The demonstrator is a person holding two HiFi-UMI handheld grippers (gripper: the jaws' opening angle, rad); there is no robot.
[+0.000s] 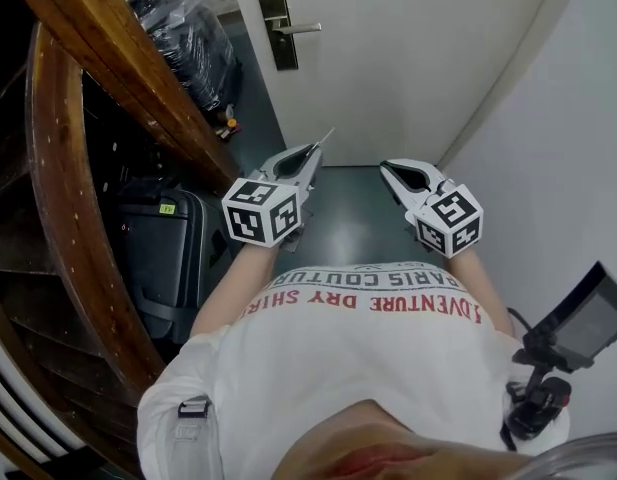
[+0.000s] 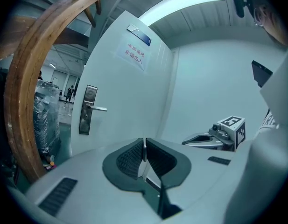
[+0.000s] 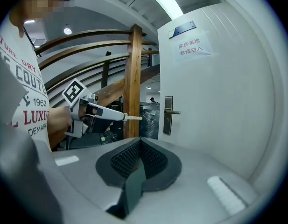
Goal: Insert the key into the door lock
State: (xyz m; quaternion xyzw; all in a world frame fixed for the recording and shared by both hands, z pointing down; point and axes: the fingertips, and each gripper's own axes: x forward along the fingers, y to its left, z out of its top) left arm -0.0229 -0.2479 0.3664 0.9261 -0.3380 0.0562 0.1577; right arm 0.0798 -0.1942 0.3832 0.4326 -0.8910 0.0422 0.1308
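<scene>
Although the dark metal lock plate (image 1: 277, 28) on the white door (image 1: 408, 58) is well ahead, the left hand-held gripper (image 1: 310, 155) is clamped on a thin silver key (image 1: 326, 138) pointing toward it. The right hand-held gripper (image 1: 390, 170) is closed and empty. Pinched so thinly, the key could twist and miss the lock.

Door (image 1: 388, 58): straight ahead of the person, at the far end of the floor (image 1: 348, 218).
Lock plate (image 1: 276, 28): near the door's left edge, handle (image 1: 298, 29) sticking out to its right.
Left tool (image 1: 314, 151): well short of the door, key (image 1: 326, 138) jutting forward from its tip.
Right tool (image 1: 386, 168): near the left tool, to its right.
Stair rail (image 1: 118, 58): along the left, suitcase (image 1: 168, 258) beneath it, wrapped bundle (image 1: 188, 28) behind, by the door.
Wall (image 1: 558, 148): right.
</scene>
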